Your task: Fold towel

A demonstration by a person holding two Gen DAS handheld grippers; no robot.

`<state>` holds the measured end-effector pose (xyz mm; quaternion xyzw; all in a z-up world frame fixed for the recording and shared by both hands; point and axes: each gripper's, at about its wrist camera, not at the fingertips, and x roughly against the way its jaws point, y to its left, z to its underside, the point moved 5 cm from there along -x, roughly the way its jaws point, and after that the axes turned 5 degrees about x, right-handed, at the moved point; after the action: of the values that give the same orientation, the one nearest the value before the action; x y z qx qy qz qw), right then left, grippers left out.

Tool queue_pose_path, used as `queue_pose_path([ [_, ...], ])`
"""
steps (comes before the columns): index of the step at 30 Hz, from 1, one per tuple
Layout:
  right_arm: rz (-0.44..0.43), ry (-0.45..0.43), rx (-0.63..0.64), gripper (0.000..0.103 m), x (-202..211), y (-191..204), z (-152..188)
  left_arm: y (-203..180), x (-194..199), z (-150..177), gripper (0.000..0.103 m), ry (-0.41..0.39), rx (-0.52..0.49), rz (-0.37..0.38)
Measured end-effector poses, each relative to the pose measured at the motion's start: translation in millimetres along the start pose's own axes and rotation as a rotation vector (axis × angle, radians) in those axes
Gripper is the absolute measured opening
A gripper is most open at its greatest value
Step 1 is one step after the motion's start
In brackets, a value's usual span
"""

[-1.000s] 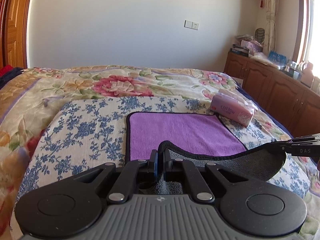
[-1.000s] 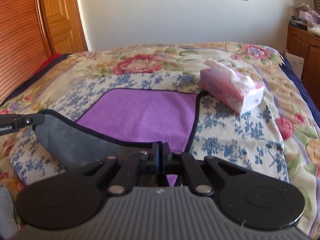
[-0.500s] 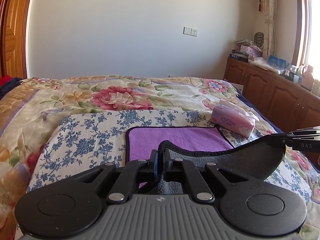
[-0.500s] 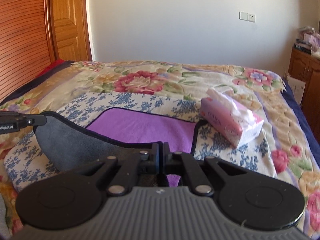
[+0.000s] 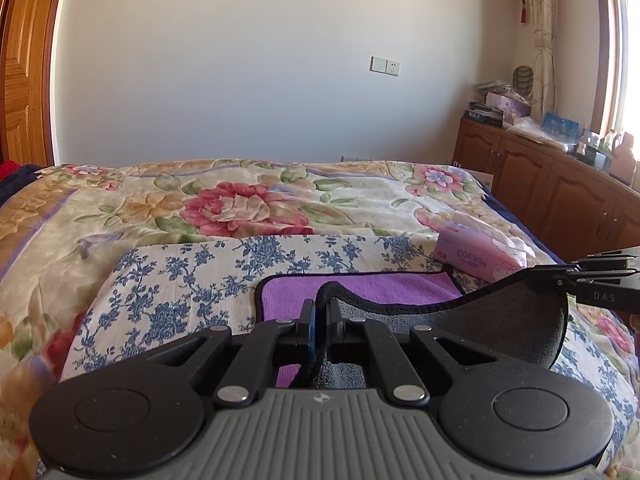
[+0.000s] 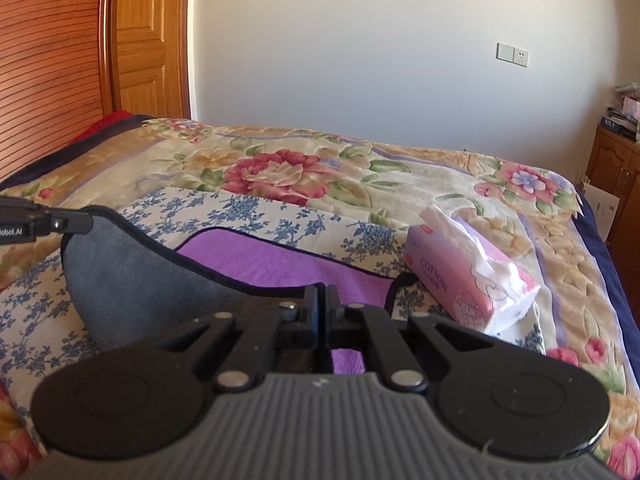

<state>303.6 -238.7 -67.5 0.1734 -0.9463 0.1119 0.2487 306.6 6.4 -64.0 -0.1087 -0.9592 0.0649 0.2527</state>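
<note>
The towel is purple on top (image 5: pixel 360 290) (image 6: pixel 256 258) and grey underneath (image 5: pixel 500 320) (image 6: pixel 132 280), with a dark trim. Its far part lies flat on a blue-flowered cloth (image 5: pixel 192 280) on the bed. My left gripper (image 5: pixel 318 312) is shut on the near left corner. My right gripper (image 6: pixel 322 300) is shut on the near right corner. The near edge hangs lifted between them, grey side showing. The right gripper also shows at the right edge of the left wrist view (image 5: pixel 560 270), and the left gripper at the left edge of the right wrist view (image 6: pixel 86 222).
A pink tissue pack (image 5: pixel 480 254) (image 6: pixel 468 280) lies just right of the towel. The flowered bedspread (image 5: pixel 240 204) stretches to the far wall. Wooden cabinets (image 5: pixel 560 196) with clutter stand at the right. A wooden door (image 6: pixel 148 40) and slatted panel are at the left.
Both grippers have risen and tilted up with the towel's near edge. Less of the purple side shows and more of the wall is in view.
</note>
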Motion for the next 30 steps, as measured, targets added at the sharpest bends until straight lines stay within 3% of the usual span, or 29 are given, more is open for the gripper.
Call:
queue_pose_path([
  [19, 0.057, -0.074, 0.042, 0.004, -40, -26, -30, 9, -48, -34, 0.006, -0.037, -0.015, -0.025],
  [30, 0.088, -0.082, 0.040, 0.004, -74, -40, -31, 17, -87, -45, 0.006, -0.046, -0.032, -0.053],
])
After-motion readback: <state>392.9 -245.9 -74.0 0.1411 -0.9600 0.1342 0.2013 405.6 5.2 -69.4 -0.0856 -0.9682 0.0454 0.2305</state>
